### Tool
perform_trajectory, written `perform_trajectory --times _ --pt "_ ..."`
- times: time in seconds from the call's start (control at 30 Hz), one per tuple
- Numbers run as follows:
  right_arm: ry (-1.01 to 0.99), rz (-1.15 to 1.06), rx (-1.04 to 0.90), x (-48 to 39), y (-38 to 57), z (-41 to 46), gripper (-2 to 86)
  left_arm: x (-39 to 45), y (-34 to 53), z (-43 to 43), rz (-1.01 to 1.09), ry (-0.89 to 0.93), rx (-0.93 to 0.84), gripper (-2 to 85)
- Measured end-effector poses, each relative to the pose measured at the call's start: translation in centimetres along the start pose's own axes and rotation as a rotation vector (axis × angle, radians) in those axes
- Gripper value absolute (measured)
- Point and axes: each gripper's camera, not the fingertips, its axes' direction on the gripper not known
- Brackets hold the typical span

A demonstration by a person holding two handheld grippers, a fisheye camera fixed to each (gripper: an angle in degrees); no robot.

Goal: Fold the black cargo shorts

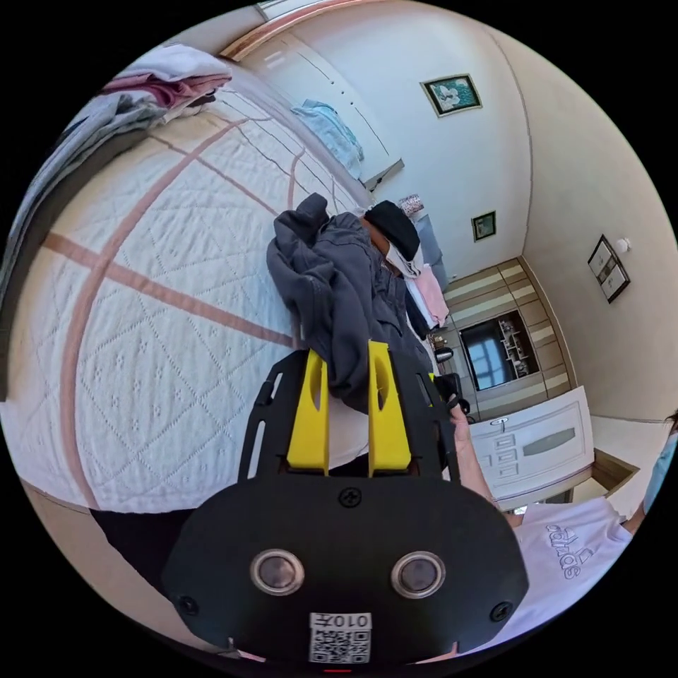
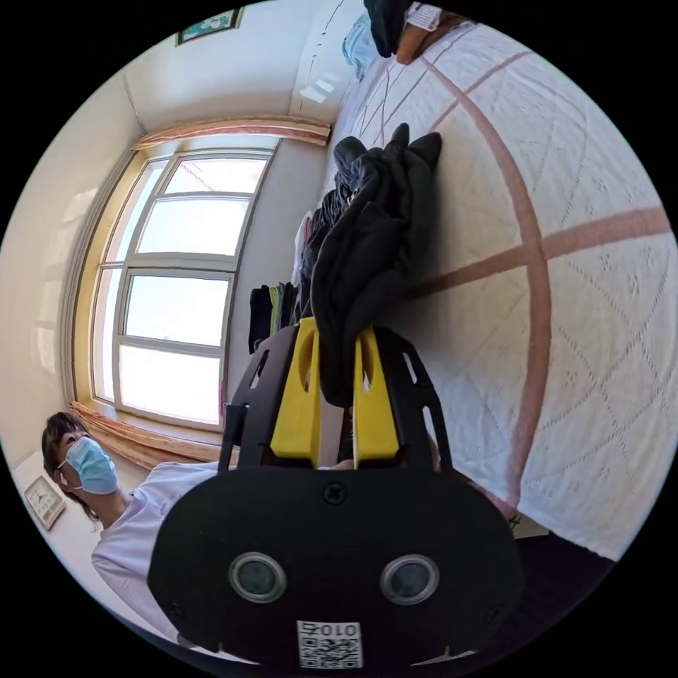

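The black cargo shorts [image 1: 339, 289] hang bunched over the edge of a white quilted bed [image 1: 155, 282]. My left gripper [image 1: 347, 367] has its yellow jaws shut on a fold of the dark fabric. In the right gripper view the shorts [image 2: 374, 240] rise in a crumpled bundle against the quilt [image 2: 565, 318], and my right gripper [image 2: 337, 353] is shut on another part of the cloth. The rest of the garment is folded on itself, so its shape is hard to tell.
A pile of clothes [image 1: 162, 85] lies at the bed's far side, and a light blue garment [image 1: 332, 131] by the wall. More clothes [image 2: 272, 311] sit near the window [image 2: 176, 282]. The person [image 2: 106, 494] holding the grippers stands beside the bed. A white door [image 1: 537, 445] is behind.
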Motion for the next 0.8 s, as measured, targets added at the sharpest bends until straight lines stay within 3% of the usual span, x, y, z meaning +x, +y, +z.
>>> perform_trajectory --times 0.37,0.6,0.8 --pt "-0.095 -0.295 -0.098 -14.0 0.4 8.1 7.6 3.6 2.6 -14.8 0.157 0.138 0.151 9.6" --pt "-0.192 -0.334 -0.224 -19.4 -6.5 21.7 7.5 3.8 0.5 -27.9 0.241 -0.034 0.19 9.4" --pt "-0.298 -0.638 -0.129 -31.8 -11.7 32.5 7.4 8.0 -4.7 -42.3 0.437 -0.136 0.373 9.2"
